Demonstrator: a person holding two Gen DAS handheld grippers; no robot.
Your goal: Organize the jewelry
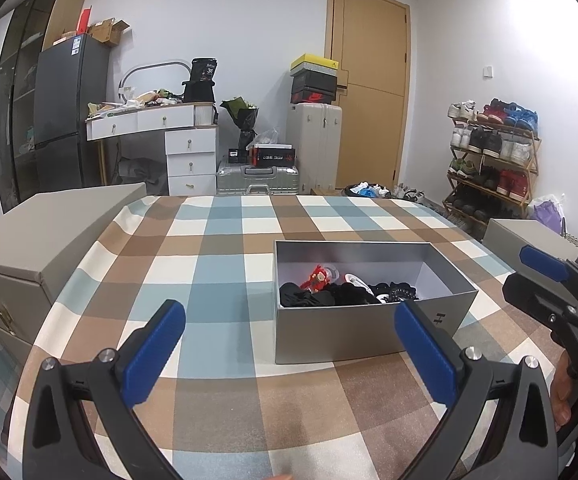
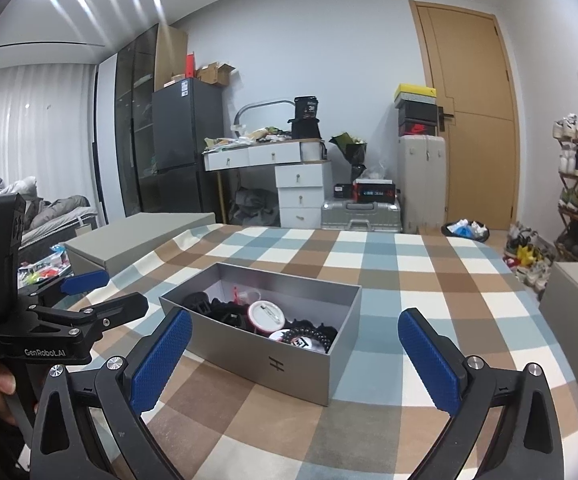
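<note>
Nearest the lenses, the left gripper point(image 1: 289, 344) and the right gripper point(image 2: 295, 354) each hovered with blue ribbed pads spread wide, pinching nothing. "GenRobot.AI" was printed on the left gripper's black body in the right wrist view. Beyond them, on the checked tablecloth point(image 1: 217, 240), sat an open grey cardboard box point(image 2: 265, 354) stamped with a small black mark. Inside it lay beaded bracelets point(image 2: 309, 334), a round badge point(image 2: 263, 312), a red figure point(image 1: 318, 279) and dark tangled pieces that were hard to make out.

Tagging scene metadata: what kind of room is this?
Likely a lived-in bedroom: a white drawered vanity desk, a wooden shoe rack full of sneakers, and a bed with rumpled grey bedding at the left.
</note>
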